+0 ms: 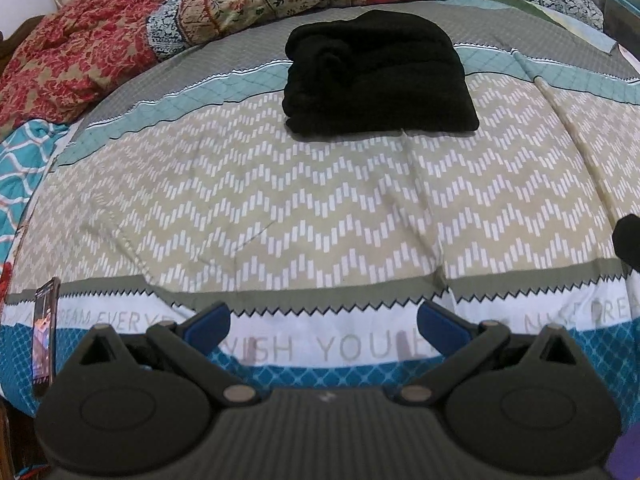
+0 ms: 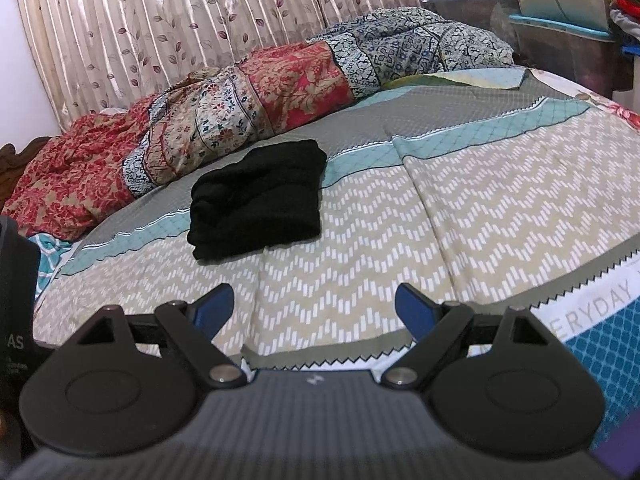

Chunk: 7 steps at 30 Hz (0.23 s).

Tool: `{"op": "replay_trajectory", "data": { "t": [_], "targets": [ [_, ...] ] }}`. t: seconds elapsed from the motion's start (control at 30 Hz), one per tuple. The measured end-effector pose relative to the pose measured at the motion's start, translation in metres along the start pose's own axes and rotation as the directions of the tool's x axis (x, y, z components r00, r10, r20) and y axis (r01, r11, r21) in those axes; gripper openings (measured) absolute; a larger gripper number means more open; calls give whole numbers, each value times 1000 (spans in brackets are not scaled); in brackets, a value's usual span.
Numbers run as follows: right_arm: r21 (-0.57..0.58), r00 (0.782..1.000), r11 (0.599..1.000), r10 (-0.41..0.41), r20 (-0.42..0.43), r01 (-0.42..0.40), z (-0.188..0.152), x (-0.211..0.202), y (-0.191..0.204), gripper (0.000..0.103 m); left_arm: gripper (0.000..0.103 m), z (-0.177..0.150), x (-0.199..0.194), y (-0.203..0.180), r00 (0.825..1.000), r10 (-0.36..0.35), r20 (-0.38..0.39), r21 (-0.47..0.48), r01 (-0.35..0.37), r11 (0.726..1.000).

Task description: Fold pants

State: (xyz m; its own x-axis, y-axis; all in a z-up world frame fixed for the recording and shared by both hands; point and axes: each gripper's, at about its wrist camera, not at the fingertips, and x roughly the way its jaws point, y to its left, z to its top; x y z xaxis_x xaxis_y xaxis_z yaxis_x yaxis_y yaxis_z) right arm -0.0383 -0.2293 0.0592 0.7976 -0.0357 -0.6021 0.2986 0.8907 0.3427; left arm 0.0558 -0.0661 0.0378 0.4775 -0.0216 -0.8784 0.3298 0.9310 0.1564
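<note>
The black pants [image 1: 376,76] lie folded in a compact bundle on the patterned bedspread [image 1: 280,200], toward the far side of the bed. They also show in the right wrist view [image 2: 258,200], left of centre. My left gripper [image 1: 322,320] is open and empty, held above the bed's near edge, well short of the pants. My right gripper [image 2: 314,306] is open and empty, also back from the pants, which lie ahead and to its left.
A crumpled red and floral quilt [image 2: 224,120] runs along the far side of the bed before a curtain [image 2: 180,20]. A phone [image 1: 44,344] stands at the bed's near left edge. Storage boxes [image 2: 568,40] stand at the far right.
</note>
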Motion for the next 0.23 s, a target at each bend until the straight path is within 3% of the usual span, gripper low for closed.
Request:
{"op": "replay_trajectory", "data": {
  "t": [0.23],
  "targets": [
    [-34,1000,999,-6,9,6,8,9,6,89,103,14,-2,0,997,-53,55,13,52,999]
  ]
}}
